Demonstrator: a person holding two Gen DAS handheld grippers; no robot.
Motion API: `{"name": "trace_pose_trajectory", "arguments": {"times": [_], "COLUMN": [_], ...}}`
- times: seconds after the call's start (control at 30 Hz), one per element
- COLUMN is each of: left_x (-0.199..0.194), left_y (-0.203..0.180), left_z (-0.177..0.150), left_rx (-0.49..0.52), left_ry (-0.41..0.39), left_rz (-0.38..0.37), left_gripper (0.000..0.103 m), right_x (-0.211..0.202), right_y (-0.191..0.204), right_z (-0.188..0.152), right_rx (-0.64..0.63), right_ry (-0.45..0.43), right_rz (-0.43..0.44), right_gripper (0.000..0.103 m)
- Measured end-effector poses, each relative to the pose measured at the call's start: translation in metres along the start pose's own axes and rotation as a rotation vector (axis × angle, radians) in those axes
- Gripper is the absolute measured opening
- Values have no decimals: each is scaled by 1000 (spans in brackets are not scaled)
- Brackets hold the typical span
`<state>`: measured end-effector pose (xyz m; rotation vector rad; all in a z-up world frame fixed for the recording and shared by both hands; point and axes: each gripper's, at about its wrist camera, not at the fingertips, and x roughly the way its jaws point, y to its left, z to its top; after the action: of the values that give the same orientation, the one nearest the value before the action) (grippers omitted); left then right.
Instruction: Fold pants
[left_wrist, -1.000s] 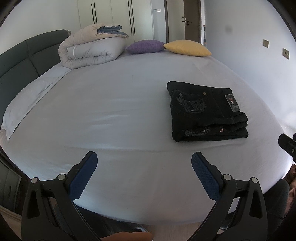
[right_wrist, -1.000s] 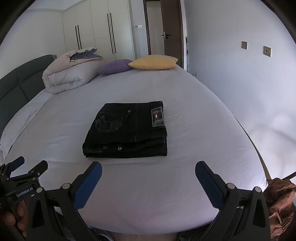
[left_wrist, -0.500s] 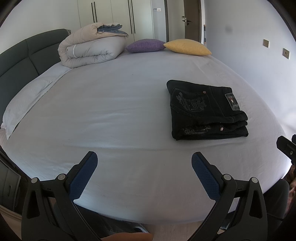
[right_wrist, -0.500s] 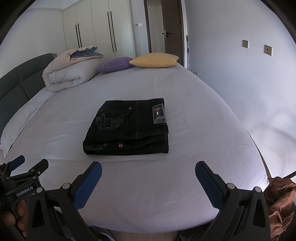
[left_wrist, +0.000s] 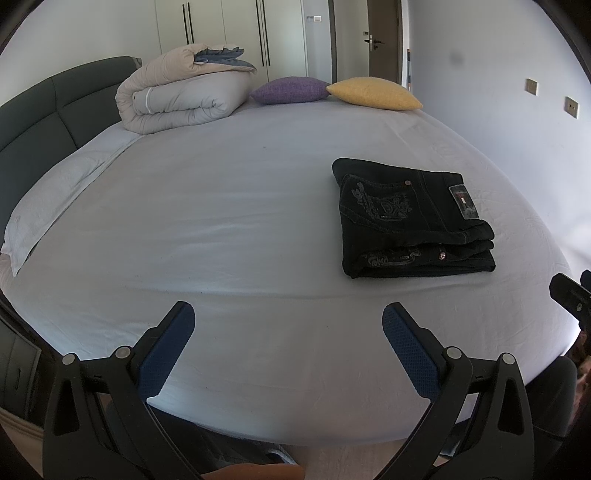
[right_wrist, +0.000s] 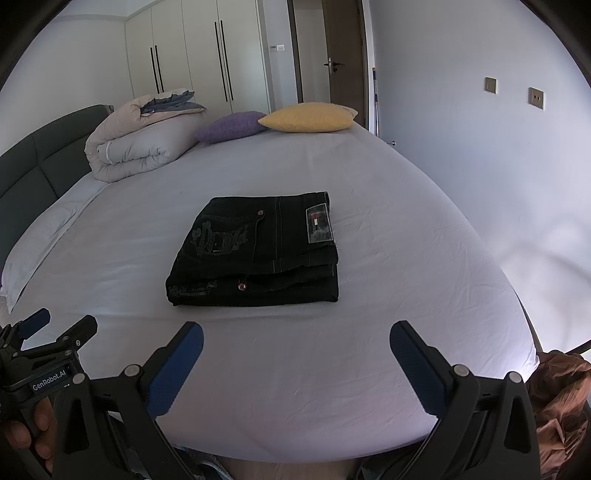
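Black pants (left_wrist: 410, 218) (right_wrist: 258, 251) lie folded into a compact rectangle on the bed, pocket embroidery and a waist label facing up. My left gripper (left_wrist: 288, 332) hangs open over the bed's near edge, well left of and nearer than the pants, holding nothing. My right gripper (right_wrist: 295, 347) is open too, just short of the folded stack's near edge, with bare sheet between its blue pads. The left gripper (right_wrist: 40, 336) shows at the left edge of the right wrist view, held by a hand (right_wrist: 26, 432).
The bed's white sheet (left_wrist: 207, 221) spreads wide. A rolled duvet (left_wrist: 181, 99), a purple cushion (left_wrist: 291, 90) and a yellow cushion (left_wrist: 373, 92) sit at the far side. A dark headboard (left_wrist: 44, 110) runs along the left. Brown fabric (right_wrist: 561, 391) lies off the bed's right edge.
Both views have shifted slightly, with the pants now a little farther off and higher in frame. The pants lie as before and both grippers stay open.
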<state>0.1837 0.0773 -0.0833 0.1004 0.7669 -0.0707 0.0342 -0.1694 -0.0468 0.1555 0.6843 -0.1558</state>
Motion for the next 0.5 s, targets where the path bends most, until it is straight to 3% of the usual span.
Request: {"name": "trace_pose_trajectory", "arguments": {"times": [0.5], "left_x": [-1], "left_y": [0], "left_z": [0], "left_rx": [-2], "left_ry": [1], "left_rz": [-1], "left_gripper": [103], "right_x": [0], "right_y": [0], "right_z": [-1], "right_rx": [0], "right_ry": [2], "right_rz": [1], "right_gripper": [103]}}
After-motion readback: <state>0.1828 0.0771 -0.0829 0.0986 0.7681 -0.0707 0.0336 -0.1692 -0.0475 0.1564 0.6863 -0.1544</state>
